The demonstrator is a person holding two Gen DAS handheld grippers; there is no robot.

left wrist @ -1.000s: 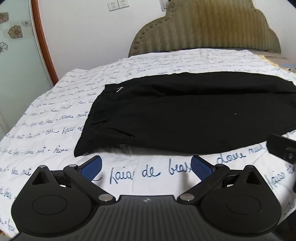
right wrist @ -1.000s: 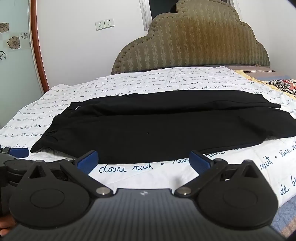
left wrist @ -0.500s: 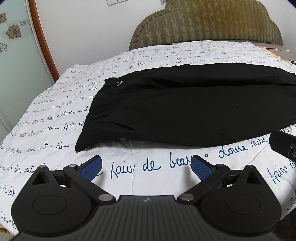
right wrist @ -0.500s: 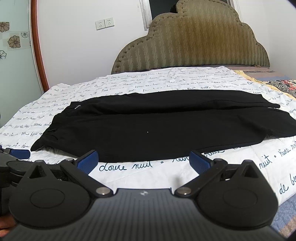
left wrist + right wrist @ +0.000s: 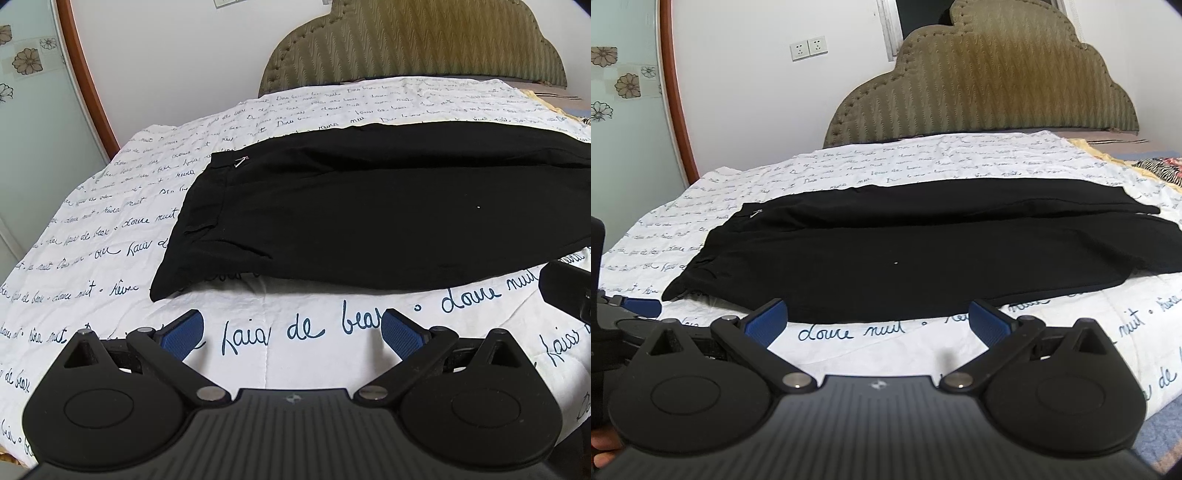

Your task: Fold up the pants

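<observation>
Black pants (image 5: pixel 369 206) lie flat across the bed, waistband at the left, legs running right; they also show in the right wrist view (image 5: pixel 923 251). A small silver zipper pull (image 5: pixel 242 161) sits near the waistband's far corner. My left gripper (image 5: pixel 291 330) is open and empty, just short of the pants' near edge by the waistband. My right gripper (image 5: pixel 877 319) is open and empty, close to the near edge at mid-leg. Part of the right gripper (image 5: pixel 565 291) shows at the left view's right edge, and the left gripper (image 5: pixel 631 310) at the right view's left edge.
The bed carries a white sheet (image 5: pixel 110 229) with blue script. An olive padded headboard (image 5: pixel 990 92) stands behind. A wood-framed glass panel (image 5: pixel 33 110) is at the left. Patterned bedding (image 5: pixel 1160 166) lies at the far right.
The left gripper has risen and tilted down a little, so the pants sit lower in its view. The right gripper has edged slightly closer to the pants. Both stay open.
</observation>
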